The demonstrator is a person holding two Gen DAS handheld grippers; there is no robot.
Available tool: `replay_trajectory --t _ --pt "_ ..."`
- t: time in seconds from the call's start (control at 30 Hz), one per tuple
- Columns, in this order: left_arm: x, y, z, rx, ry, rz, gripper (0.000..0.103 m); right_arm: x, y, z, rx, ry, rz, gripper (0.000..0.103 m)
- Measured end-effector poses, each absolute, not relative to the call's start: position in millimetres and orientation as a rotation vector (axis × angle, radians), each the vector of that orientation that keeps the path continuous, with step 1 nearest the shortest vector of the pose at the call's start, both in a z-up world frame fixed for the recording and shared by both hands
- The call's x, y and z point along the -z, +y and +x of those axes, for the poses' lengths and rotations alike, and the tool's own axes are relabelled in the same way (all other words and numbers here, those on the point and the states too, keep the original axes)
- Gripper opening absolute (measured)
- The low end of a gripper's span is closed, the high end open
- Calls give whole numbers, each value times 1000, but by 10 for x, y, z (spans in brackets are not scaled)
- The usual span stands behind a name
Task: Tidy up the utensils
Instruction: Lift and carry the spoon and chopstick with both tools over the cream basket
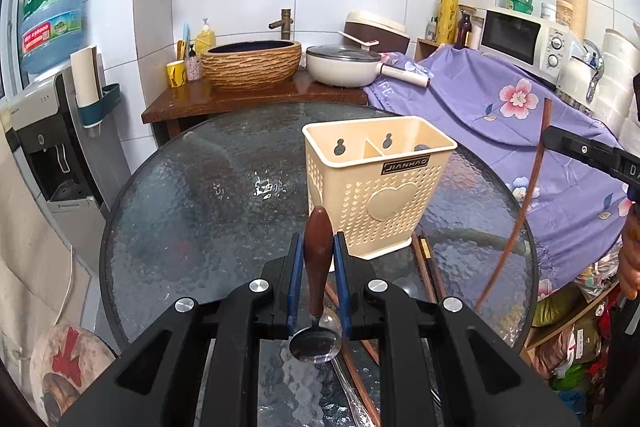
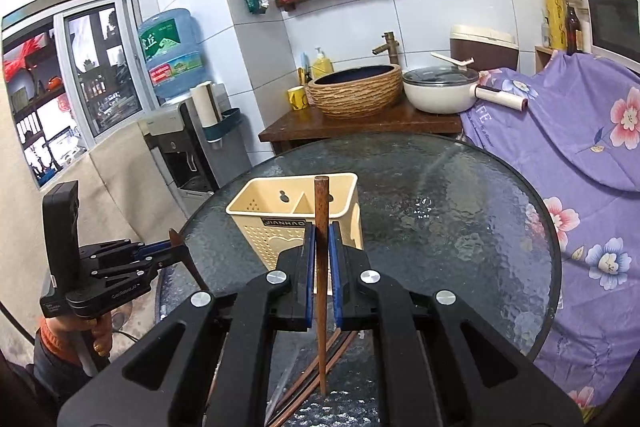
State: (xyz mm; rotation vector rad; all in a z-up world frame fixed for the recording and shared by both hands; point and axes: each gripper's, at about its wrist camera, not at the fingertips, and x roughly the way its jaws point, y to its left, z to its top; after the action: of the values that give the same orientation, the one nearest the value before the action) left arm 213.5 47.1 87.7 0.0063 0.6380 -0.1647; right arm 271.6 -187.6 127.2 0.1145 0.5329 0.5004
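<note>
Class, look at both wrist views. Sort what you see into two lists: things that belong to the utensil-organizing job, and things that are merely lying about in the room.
Part of the job:
- spoon, clamped in the left gripper
- chopstick, clamped in the right gripper
- cream utensil holder
- loose chopsticks on the glass table

Just lying about:
- microwave
- white pot
- water bottle
</note>
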Motion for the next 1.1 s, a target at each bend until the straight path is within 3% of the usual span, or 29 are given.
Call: replay_trajectory --t 0.53,0.9,1.1 --pt "-1342 364 2140 241 567 20 15 -1676 -1704 2692 -568 491 49 7" --pt "-2358 183 2499 274 406 -18 15 -2689 -1523 2994 -567 292 82 7" --pt "-2345 40 2906 215 414 -12 15 -2797 -1368 3270 -493 253 57 7"
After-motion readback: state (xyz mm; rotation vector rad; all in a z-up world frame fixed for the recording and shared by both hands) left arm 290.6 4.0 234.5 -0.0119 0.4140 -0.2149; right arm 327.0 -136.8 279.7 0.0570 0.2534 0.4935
